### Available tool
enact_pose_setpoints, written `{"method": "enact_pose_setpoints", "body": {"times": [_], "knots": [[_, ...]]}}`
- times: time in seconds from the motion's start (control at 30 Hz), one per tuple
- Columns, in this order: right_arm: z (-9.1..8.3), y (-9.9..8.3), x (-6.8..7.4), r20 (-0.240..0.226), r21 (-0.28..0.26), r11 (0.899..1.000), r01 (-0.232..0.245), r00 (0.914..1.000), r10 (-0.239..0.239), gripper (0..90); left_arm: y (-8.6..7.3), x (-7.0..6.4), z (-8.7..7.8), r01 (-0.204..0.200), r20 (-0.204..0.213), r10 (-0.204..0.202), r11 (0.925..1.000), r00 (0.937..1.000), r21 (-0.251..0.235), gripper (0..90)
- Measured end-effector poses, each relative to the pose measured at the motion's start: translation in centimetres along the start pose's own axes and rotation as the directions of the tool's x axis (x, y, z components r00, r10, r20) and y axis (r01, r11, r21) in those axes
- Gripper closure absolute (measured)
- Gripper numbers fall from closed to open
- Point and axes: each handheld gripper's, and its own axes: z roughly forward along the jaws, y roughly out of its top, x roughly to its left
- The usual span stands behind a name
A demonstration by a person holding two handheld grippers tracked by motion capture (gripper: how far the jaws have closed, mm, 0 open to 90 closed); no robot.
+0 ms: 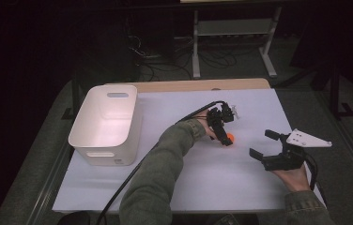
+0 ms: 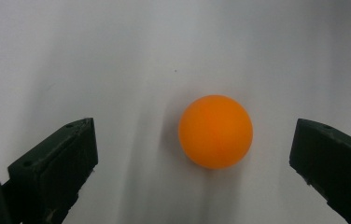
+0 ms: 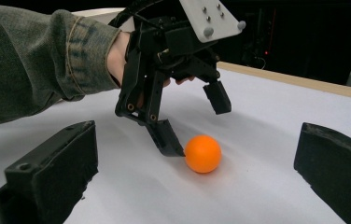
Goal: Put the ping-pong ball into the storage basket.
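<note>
The left tongs [image 1: 225,127] stand wide apart over the small, smooth orange ball [image 2: 215,131], which lies on the white table [image 1: 203,183] between their two jaws, one jaw tip just beside it. The right tongs [image 1: 264,144] are also wide, holding nothing, well apart from the ball and pointing toward it.

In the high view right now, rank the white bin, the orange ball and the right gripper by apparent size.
1. White bin, by far the largest.
2. Right gripper, jaws spread open.
3. Orange ball, smallest, partly hidden by the left gripper.
</note>
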Motion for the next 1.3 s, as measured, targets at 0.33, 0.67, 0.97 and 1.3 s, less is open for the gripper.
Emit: {"method": "enact_pose_setpoints", "body": {"times": [0.33, 0.67, 0.97, 1.3], "knots": [[0.0, 0.0, 0.0, -0.002, -0.005, 1.0, -0.002, 1.0, 0.002, 0.0, 0.0, -0.1, 0.8, -0.018, 0.003, 0.018, 0.9998, 0.9998, 0.005, 8.9], [0.0, 0.0, -0.1, -0.003, -0.005, 1.0, -0.003, 1.0, 0.003, 0.0, 0.2, -0.3, 0.8, -0.044, -0.018, 0.044, 0.9988, 0.9989, 0.02, 24.4], [0.0, 0.0, -0.1, 0.001, -0.006, 1.0, -0.006, 1.0, 0.006, 0.0, 0.7, -0.5, 1.0, -0.072, 0.007, 0.071, 0.9965, 0.9974, 0.044, 33.2], [0.0, 0.0, -0.2, 0.001, -0.006, 1.0, -0.004, 1.0, 0.004, 0.0, 0.8, -0.6, 1.3, -0.08, 0.024, 0.079, 0.9955, 0.9966, 0.051, 40.8]]}}
